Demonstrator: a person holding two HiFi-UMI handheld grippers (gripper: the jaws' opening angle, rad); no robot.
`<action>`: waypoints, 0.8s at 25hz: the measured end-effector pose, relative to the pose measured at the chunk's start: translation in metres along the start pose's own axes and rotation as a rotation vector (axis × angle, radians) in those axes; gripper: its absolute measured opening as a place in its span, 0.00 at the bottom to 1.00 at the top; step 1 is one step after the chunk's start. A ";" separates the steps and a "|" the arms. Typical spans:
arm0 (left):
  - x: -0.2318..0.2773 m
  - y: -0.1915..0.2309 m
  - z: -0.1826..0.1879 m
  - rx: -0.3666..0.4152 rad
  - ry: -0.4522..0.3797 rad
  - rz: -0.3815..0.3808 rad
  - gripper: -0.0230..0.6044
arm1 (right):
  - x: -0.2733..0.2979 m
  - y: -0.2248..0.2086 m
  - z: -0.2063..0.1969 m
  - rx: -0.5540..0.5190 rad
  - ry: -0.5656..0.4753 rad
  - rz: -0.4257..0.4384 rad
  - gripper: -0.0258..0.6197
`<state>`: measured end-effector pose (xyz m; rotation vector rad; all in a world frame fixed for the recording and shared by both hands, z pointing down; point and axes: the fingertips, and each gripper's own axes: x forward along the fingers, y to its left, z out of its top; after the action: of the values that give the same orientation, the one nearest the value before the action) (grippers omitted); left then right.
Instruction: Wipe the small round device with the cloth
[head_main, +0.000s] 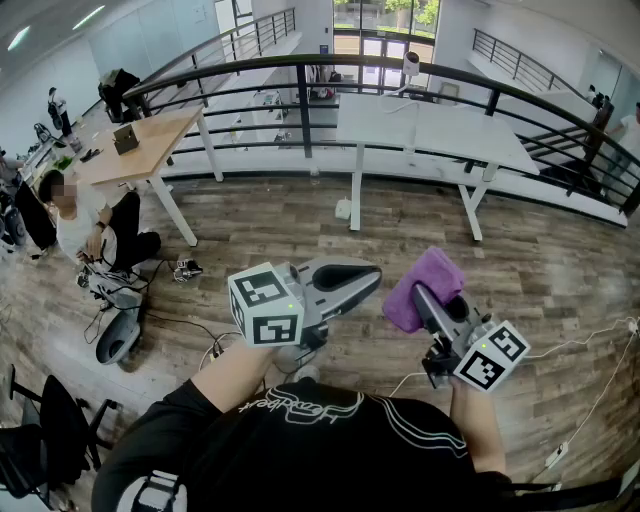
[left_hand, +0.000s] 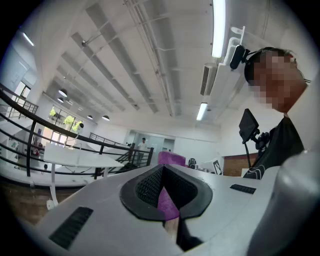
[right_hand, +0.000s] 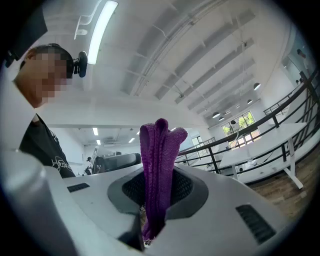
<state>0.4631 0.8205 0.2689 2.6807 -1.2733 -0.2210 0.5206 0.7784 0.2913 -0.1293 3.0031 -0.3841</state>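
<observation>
While the cloth rides in the right gripper: its fingers are clamped on a folded bunch that stands up past their tips, at lower right of the head view.
Fingers of the left gripper: pressed together on nothing; the purple glimpsed past them in its own view is that same cloth.
Where the device is: probably the small white round-headed thing on the white table, top centre of the head view, well apart from both grippers; too small to be sure.
Step in hand: by my reading, the approach; nothing is being wiped yet.
Doing it well: lead with the free cloth end, never the fingers; press lightly and follow the curve.
Job for the left: open up and steady the base.
Risk: a light device could tip or slide.
</observation>
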 end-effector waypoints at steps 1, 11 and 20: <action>0.001 -0.001 0.001 -0.001 -0.005 0.004 0.05 | -0.002 0.000 0.000 -0.001 -0.001 0.000 0.13; -0.007 0.002 -0.004 -0.016 -0.005 0.008 0.05 | -0.001 0.003 -0.007 -0.001 0.007 -0.011 0.13; 0.005 0.018 0.001 -0.018 -0.006 -0.011 0.05 | 0.004 -0.017 -0.004 -0.022 0.025 -0.043 0.13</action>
<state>0.4518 0.8054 0.2712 2.6751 -1.2523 -0.2415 0.5172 0.7629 0.2994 -0.1922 3.0343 -0.3596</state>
